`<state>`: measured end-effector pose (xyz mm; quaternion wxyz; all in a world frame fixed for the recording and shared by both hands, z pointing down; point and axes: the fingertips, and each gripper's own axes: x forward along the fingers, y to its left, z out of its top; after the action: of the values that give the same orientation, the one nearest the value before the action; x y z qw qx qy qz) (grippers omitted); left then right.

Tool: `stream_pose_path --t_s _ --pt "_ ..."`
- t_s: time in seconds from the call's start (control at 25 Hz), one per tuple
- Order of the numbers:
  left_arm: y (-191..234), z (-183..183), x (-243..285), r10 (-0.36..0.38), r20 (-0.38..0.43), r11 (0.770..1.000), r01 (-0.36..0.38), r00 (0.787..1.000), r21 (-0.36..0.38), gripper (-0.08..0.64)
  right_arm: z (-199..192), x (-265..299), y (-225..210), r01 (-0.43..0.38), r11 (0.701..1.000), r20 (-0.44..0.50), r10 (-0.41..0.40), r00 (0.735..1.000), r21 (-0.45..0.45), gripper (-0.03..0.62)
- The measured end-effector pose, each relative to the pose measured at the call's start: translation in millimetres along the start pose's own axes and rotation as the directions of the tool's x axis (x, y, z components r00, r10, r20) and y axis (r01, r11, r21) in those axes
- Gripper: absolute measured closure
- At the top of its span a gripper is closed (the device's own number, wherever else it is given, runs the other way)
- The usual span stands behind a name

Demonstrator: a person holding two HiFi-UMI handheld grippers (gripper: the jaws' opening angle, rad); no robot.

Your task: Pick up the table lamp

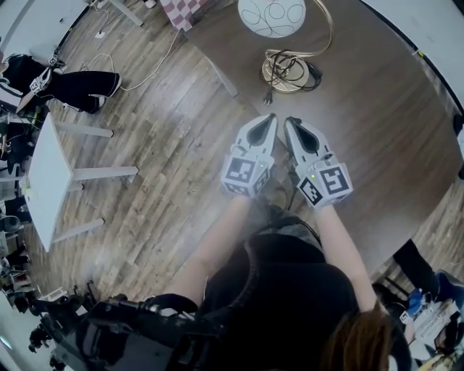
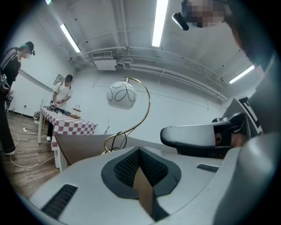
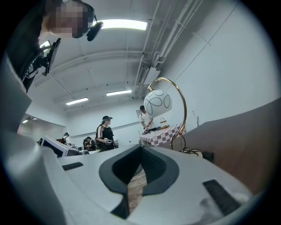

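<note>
Two tools: left gripper [image 1: 271, 117] and right gripper [image 1: 291, 122], jaws together, empty. One table lamp [image 1: 272, 16]: we judged its globe [image 2: 121, 95] fragile, top-heavy; best taken by the stiff gold stem [image 1: 331, 29]

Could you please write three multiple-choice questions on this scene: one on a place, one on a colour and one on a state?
1. Where does the table lamp stand?
A. on the wooden floor
B. on the brown table
C. on the checked tablecloth

2. What colour is the lamp's curved stem?
A. black
B. red
C. gold

3. How do the jaws of the left gripper and the right gripper stand?
A. both shut, nothing between them
B. both wide open
C. shut on the lamp's stem

Answers:
1 B: the head view shows the lamp and its coiled cord on the tabletop.
2 C: the arch gleams gold in both gripper views.
3 A: each gripper view shows its jaws meeting, with nothing between them.
</note>
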<state>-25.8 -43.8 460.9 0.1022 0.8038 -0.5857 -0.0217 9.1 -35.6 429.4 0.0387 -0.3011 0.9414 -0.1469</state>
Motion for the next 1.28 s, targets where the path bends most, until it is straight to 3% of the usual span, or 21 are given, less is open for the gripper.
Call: stream_pose_path --t_s 0.8,1.24,1.28 --pt "59.3 -2.0 78.0 -0.09 -0.035 0.996 0.089 0.995 -0.021 0.558 -4.7 74.0 -42.4 0.081 0.997 -0.017 -0.081 0.997 -0.008 0.588" --pt "93.9 -12.0 118.6 -0.083 -0.031 0.995 0.082 0.996 -0.05 0.555 -16.9 97.2 -70.6 0.15 0.989 -0.017 -0.15 0.989 0.013 0.588" --pt "96.9 -13.5 122.4 -0.084 -0.032 0.995 0.082 0.996 -0.053 0.526 -17.6 99.9 -72.3 0.153 0.988 -0.015 -0.153 0.988 0.014 0.588"
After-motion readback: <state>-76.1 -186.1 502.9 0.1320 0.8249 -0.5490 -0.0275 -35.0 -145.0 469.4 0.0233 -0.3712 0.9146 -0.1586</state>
